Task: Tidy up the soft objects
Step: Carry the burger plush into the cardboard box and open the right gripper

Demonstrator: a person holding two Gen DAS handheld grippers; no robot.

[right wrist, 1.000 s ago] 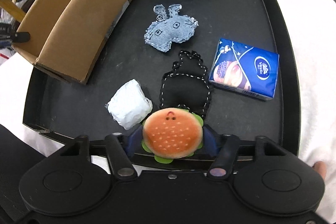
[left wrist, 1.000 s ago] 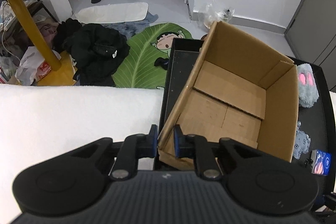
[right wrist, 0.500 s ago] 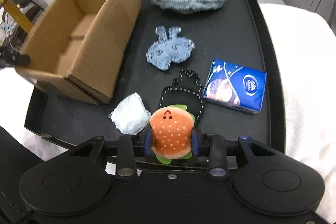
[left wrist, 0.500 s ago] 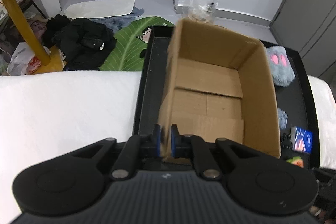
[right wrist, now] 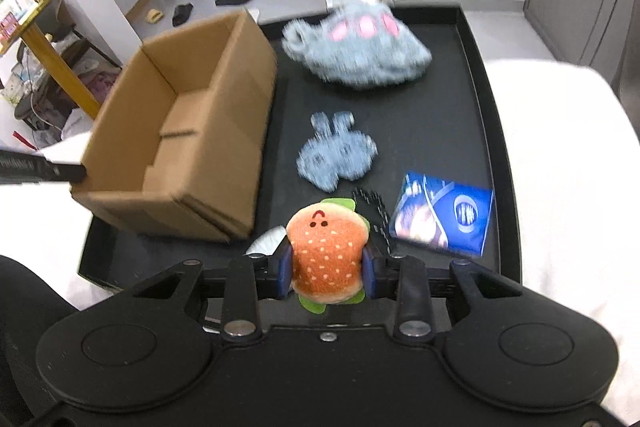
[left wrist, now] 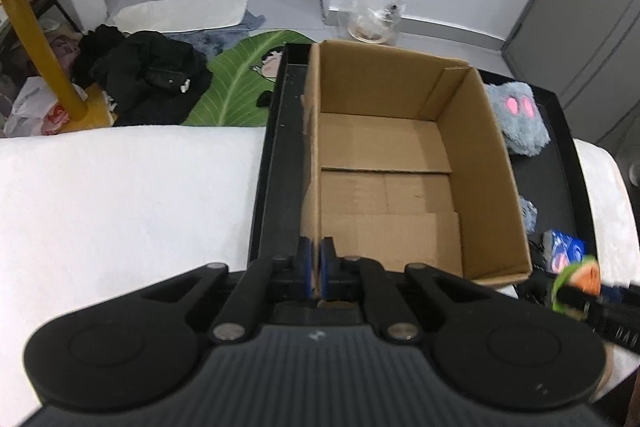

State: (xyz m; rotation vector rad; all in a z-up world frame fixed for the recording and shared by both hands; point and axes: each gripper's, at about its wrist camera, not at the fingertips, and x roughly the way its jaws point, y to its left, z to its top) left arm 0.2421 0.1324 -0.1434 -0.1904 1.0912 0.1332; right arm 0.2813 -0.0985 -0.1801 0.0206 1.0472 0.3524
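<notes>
Between right tongs (right wrist: 327,269), burger plush (right wrist: 326,254).

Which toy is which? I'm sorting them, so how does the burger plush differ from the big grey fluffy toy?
The burger plush is orange with green trim; the grey fluffy toy is grey with pink patches. The burger is small and short-piled, the grey toy much larger and shaggy. The burger is clamped in the right gripper, off the black tray; the grey toy lies on it. Both are soft.

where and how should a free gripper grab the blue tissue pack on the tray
Grip the blue tissue pack across its two long sides, coming straight down from above. It lies flat on the black tray, so only the top and edges are exposed. Its right side is clear; the black stitched plush crowds the left.
</notes>
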